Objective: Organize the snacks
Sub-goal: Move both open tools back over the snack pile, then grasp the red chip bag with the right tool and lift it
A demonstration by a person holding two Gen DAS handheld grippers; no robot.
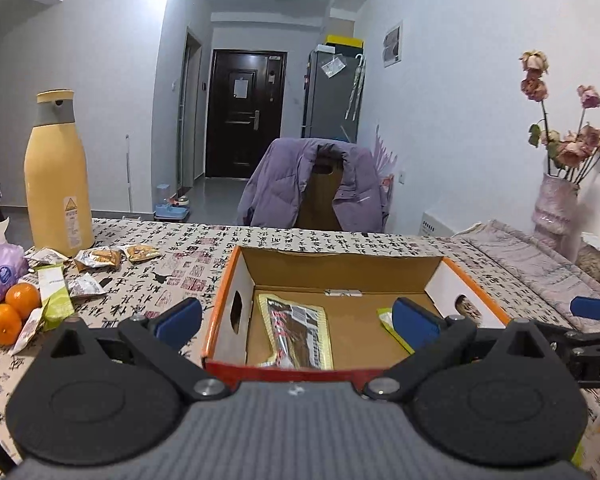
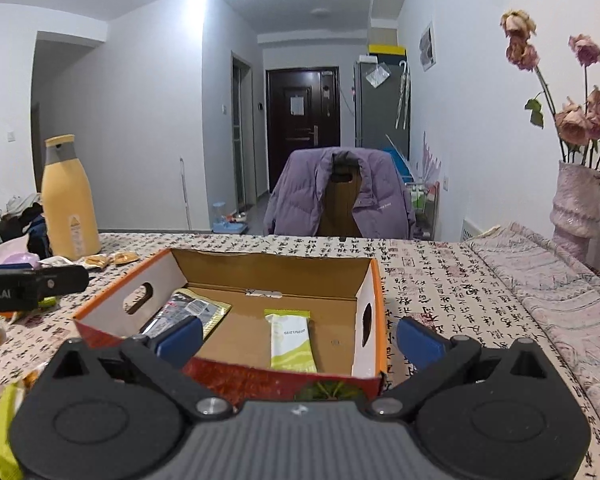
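Both tools gape wide, empty; loose snack packets (image 1: 96,258) lie at left-centre, nearer the left tool (image 1: 296,320) than the right tool (image 2: 298,336).

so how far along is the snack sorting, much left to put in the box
Early on. Done: two packets lie in the cardboard box, a dark-and-gold one on its left and a green-and-white one on its right. In hand: nothing; the left gripper and right gripper are both open and empty. Left: the loose snack packets beside the yellow bottle, including a green-and-white one by the oranges.
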